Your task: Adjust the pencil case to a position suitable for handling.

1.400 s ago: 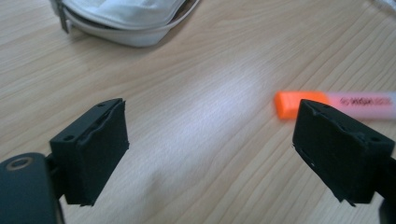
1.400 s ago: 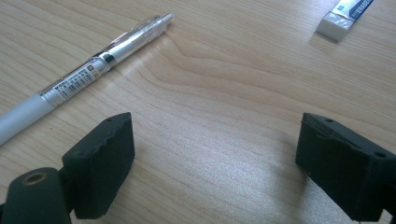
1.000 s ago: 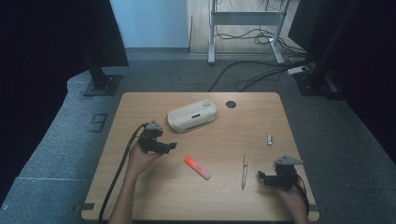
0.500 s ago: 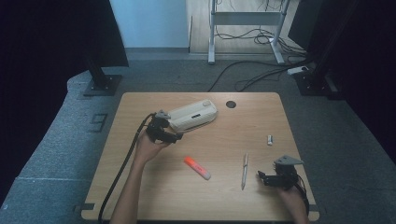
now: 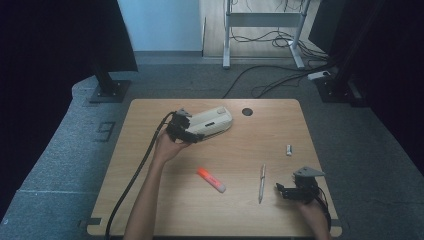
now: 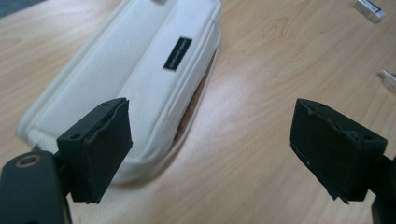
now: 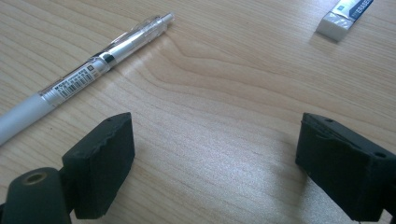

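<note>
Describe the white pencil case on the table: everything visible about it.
The pencil case is a long, flat white pouch with rounded corners, apparently padded fabric with stitched seams and a small black label on top. It lies flat on the far left part of the wooden table. Its edge near the left gripper seems to gape slightly. The gripper's open jaws hover at its near end, not gripping it.

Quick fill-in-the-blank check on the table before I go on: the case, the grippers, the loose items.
1. The left gripper, jaws open, is at the white ____ case.
2. The pen lies between the right gripper and the ____ highlighter.
3. The right gripper's jaws are ____, with nothing between them.

Missing words: pencil; orange; open
</note>
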A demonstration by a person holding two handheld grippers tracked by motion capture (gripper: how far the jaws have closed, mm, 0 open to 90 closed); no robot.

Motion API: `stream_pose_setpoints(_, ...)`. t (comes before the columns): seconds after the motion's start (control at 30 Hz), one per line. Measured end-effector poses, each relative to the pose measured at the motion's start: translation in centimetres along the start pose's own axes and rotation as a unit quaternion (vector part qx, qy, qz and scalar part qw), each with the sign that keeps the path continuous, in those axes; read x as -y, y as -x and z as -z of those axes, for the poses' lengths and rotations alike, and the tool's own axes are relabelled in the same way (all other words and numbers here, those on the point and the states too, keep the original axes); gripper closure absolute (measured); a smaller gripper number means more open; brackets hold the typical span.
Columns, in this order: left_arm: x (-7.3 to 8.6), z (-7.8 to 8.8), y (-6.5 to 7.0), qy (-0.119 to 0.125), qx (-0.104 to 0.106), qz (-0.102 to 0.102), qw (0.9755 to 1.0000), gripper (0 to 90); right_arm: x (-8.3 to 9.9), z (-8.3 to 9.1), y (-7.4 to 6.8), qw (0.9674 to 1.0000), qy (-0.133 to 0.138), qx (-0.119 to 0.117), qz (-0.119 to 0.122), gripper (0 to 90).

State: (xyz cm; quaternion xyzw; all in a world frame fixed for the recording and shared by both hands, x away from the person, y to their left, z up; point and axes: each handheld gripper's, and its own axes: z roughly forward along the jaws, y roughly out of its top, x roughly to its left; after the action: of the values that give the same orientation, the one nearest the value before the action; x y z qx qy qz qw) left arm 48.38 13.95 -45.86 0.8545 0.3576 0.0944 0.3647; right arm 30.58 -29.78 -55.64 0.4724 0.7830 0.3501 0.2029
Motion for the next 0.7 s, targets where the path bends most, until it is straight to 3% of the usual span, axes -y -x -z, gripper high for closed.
stream_pose_setpoints(0.3, -1.2, -2.1, -0.8, -0.013, 0.011, 0.002, 0.9999, 7.8, 0.0, 0.0, 0.0, 1.0000, 0.000, 0.000, 0.001, 11.1)
stream_pose_setpoints(0.7, -0.5, -4.9, -1.8, -0.017, 0.016, 0.018, 0.9996, 6.9, 0.0, 0.0, 0.0, 1.0000, 0.001, -0.001, 0.002, 11.1)
